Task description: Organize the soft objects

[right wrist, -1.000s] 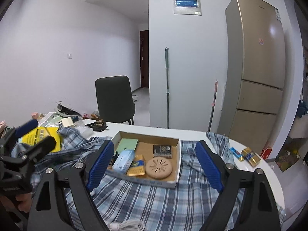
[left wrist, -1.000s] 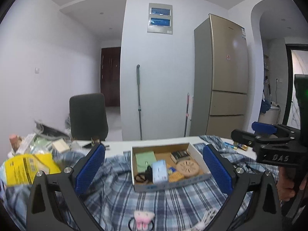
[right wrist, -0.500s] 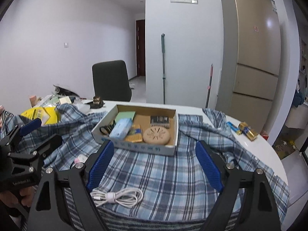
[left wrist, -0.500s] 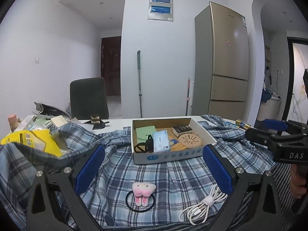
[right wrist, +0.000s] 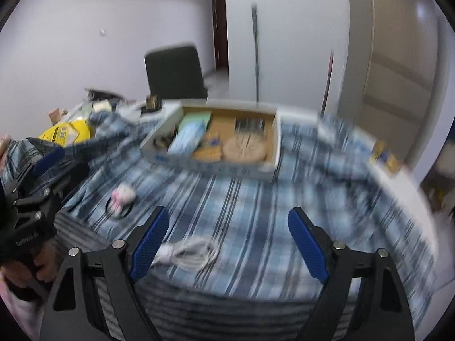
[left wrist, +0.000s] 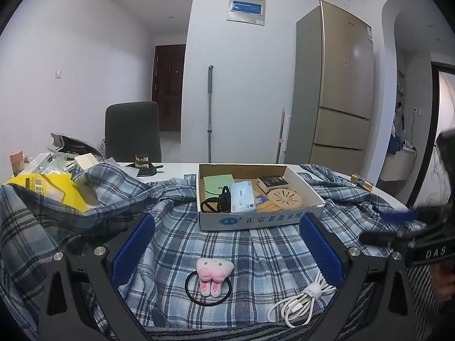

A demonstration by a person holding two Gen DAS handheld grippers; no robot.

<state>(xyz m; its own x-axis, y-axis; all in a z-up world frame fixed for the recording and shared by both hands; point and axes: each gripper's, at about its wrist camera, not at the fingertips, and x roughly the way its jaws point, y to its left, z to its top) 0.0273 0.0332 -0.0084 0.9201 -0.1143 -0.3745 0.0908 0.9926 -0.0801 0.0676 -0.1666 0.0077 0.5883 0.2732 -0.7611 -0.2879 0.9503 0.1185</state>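
1. Near the front wall of the cardboard box (left wrist: 260,221), on the side closest to the cameras, a pink plush hair tie (left wrist: 212,275) lies on a plaid cloth (left wrist: 256,255). It is the likely soft thing to tidy, and it sits between the spread fingers of the left gripper (left wrist: 226,251).
2. Both tools are empty, jaws wide apart. The right gripper (right wrist: 227,244) hovers above the cloth on the near side of the box; its view is smeared by motion.
3. Risk: closing on the plush could also pinch a fold of the loose cloth beneath it. Lifting would then drag the cloth and shift the box resting on it.
4. Risk: the black elastic ring under the plush may slip free if only the plush is squeezed.
5. Risk: a coiled white cable (left wrist: 301,301) lies just right of the hair tie, nearer than the box, and could snag a finger.
6. The box already holds a tissue pack (left wrist: 241,197), a round wooden disc (left wrist: 285,198), a green card and a dark booklet, leaving little bare floor.
7. Left of the box, a yellow bag (left wrist: 48,189) and bunched cloth crowd the table. Behind it stand a dark chair (left wrist: 132,130) and a tall fridge (left wrist: 335,91).
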